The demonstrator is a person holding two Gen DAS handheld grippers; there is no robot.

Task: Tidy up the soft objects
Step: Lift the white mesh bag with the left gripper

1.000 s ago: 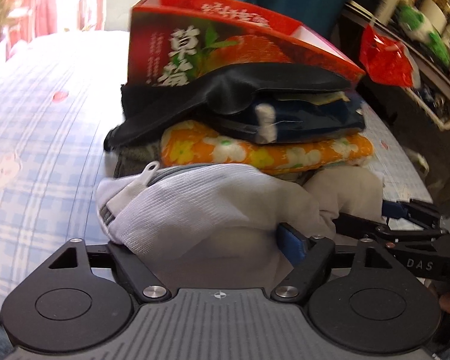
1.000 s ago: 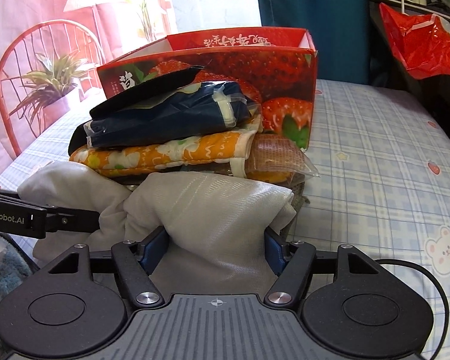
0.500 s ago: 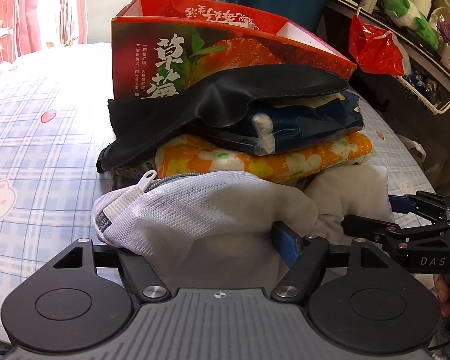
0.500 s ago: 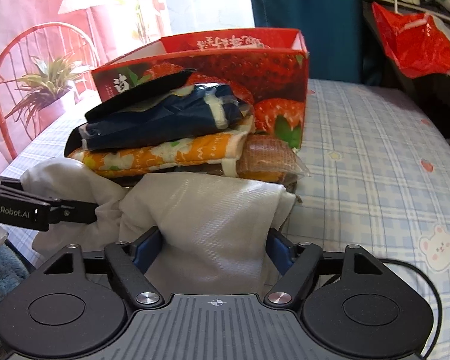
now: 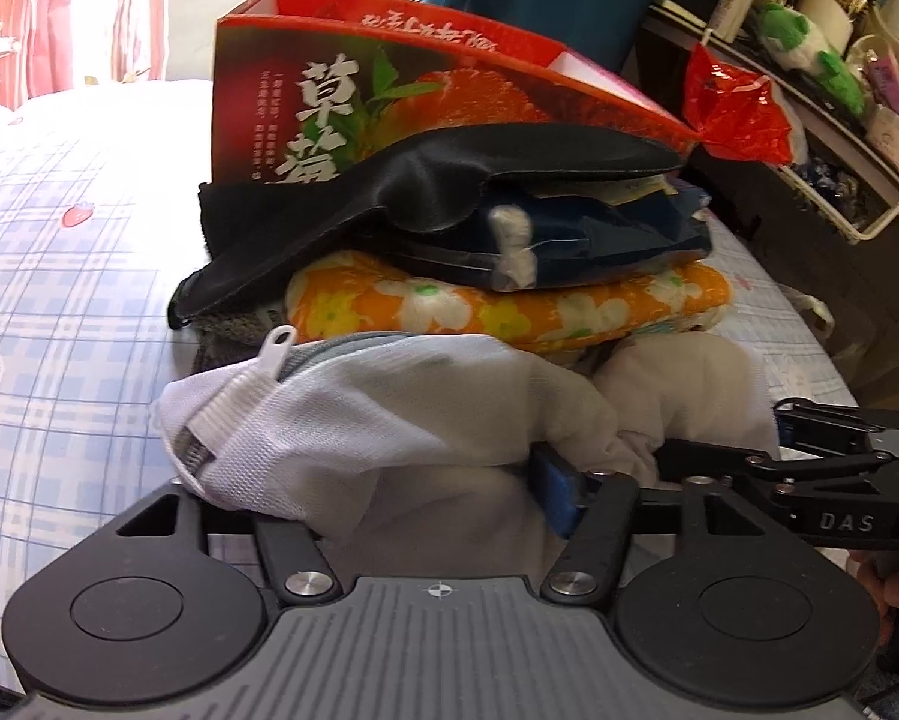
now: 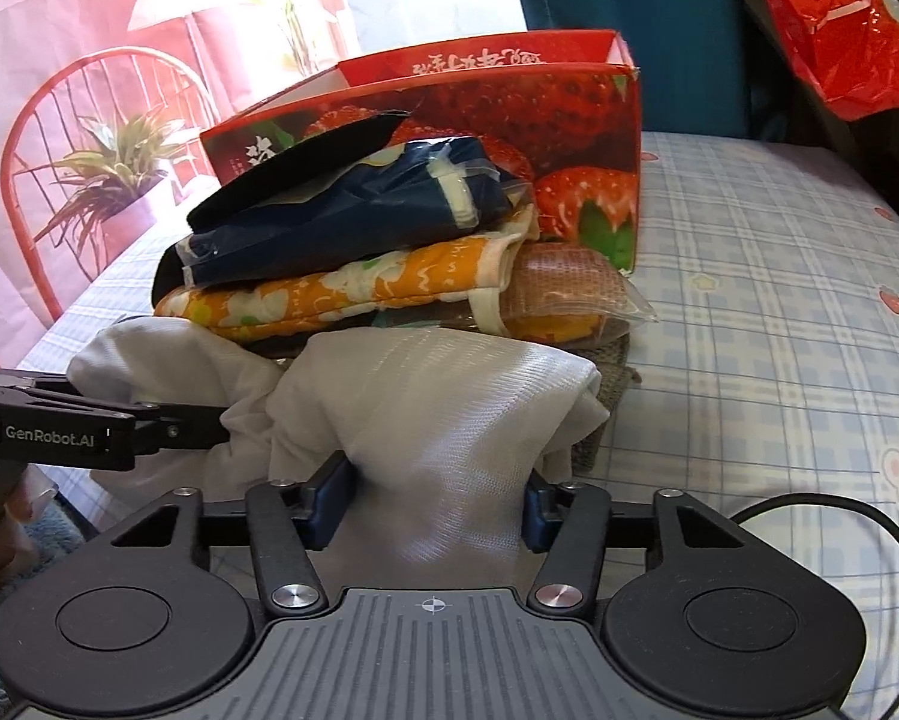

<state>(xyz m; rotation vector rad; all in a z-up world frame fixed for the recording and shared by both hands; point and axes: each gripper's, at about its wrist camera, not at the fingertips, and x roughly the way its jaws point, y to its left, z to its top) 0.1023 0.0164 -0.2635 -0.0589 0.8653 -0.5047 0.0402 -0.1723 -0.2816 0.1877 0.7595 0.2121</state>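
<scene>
Two grippers clamp one white mesh zippered laundry bag at the near edge of the blue plaid bedsheet: the left gripper pinches its zipper end, the right gripper its other end. Just behind lies a stack: orange floral cloth, navy plastic-wrapped packet, black satin eye mask, before a red strawberry-print cardboard box.

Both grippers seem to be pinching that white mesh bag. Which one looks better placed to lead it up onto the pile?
Probably the right gripper: its view shows it gripping the white mesh bag mid-width. The left gripper holds the zipper end.
</scene>
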